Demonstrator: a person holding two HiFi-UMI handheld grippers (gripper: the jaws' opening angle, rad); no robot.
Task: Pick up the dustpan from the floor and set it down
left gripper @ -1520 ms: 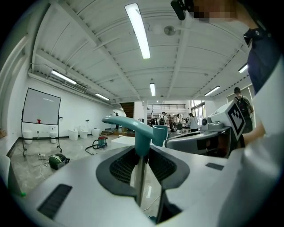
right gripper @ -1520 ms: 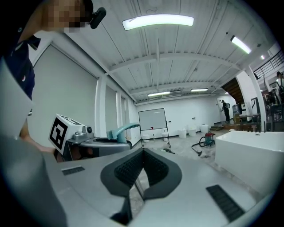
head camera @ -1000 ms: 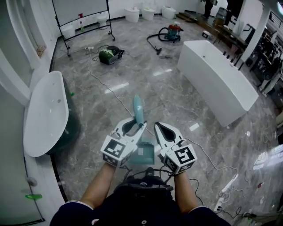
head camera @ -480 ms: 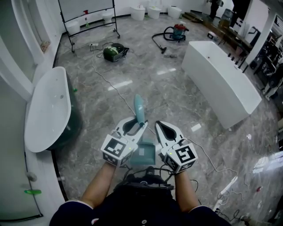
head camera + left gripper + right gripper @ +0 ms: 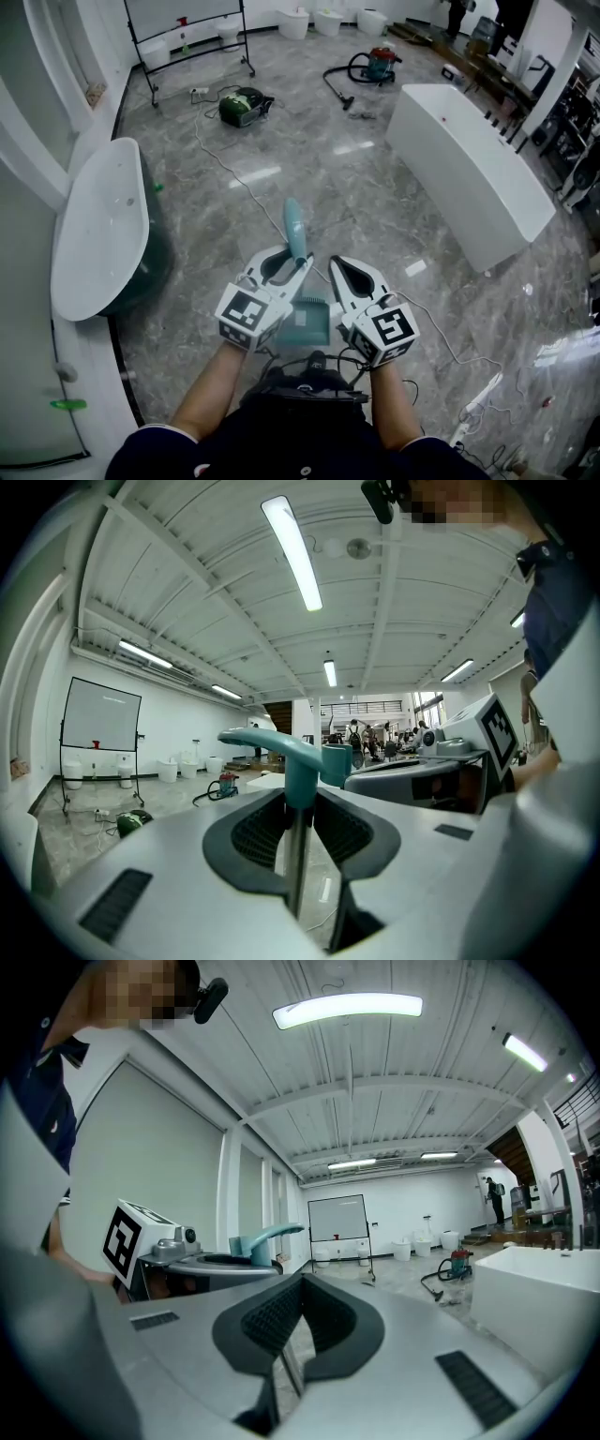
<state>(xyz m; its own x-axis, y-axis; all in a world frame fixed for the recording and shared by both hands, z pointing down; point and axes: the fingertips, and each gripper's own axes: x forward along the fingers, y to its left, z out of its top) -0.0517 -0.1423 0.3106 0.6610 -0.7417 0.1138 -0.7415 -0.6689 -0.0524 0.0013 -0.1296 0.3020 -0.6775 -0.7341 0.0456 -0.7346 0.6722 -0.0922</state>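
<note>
A teal dustpan hangs above the floor, held by its handle [image 5: 294,227] in my left gripper [image 5: 298,268]. The pan part [image 5: 306,324] hangs between the two grippers, close to the person's body. In the left gripper view the handle [image 5: 298,761] stands upright between the pads, which are shut on it. My right gripper [image 5: 336,272] is just right of the dustpan, level with the left one, and its jaws are shut with nothing in them. From the right gripper view I see the handle [image 5: 268,1234] and the left gripper's marker cube [image 5: 131,1234] to the left.
A long white bathtub [image 5: 469,169] stands at the right and an oval tub [image 5: 98,234] at the left. On the marble floor farther off are a red vacuum [image 5: 380,64], a green machine [image 5: 244,105] and a whiteboard stand [image 5: 187,37]. Cables [image 5: 441,342] trail near the person's feet.
Both grippers and the dustpan keep their places. Only the head view has tilted slightly.
</note>
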